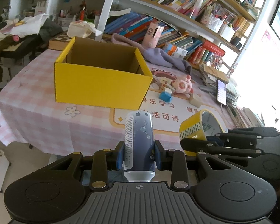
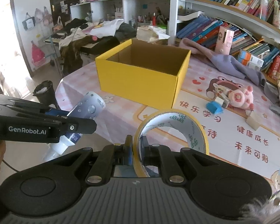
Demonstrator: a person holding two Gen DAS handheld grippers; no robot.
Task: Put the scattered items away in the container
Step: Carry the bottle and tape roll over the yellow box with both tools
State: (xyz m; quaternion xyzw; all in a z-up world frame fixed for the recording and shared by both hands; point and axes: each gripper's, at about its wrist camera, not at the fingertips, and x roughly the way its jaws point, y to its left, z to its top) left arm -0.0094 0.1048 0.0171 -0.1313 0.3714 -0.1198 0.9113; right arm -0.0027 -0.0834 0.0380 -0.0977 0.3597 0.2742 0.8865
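Left wrist view: left tongs (image 1: 139, 154) clenched on a blue bottle (image 1: 139, 140), held upright above the counter (image 1: 46, 115) edge; open yellow box (image 1: 102, 85) ahead, nothing visible inside. Right tongs (image 1: 211, 141) just to the right, carrying the yellow tape roll (image 1: 194, 128). Right wrist view: right tongs (image 2: 136, 149) pinch the tape roll (image 2: 177, 128) wall, one finger inside the ring, one outside. Pink plush pig (image 2: 240, 98), blue block (image 2: 213, 107) and wooden block (image 2: 253, 122) lie on the counter right of the box (image 2: 140, 82).
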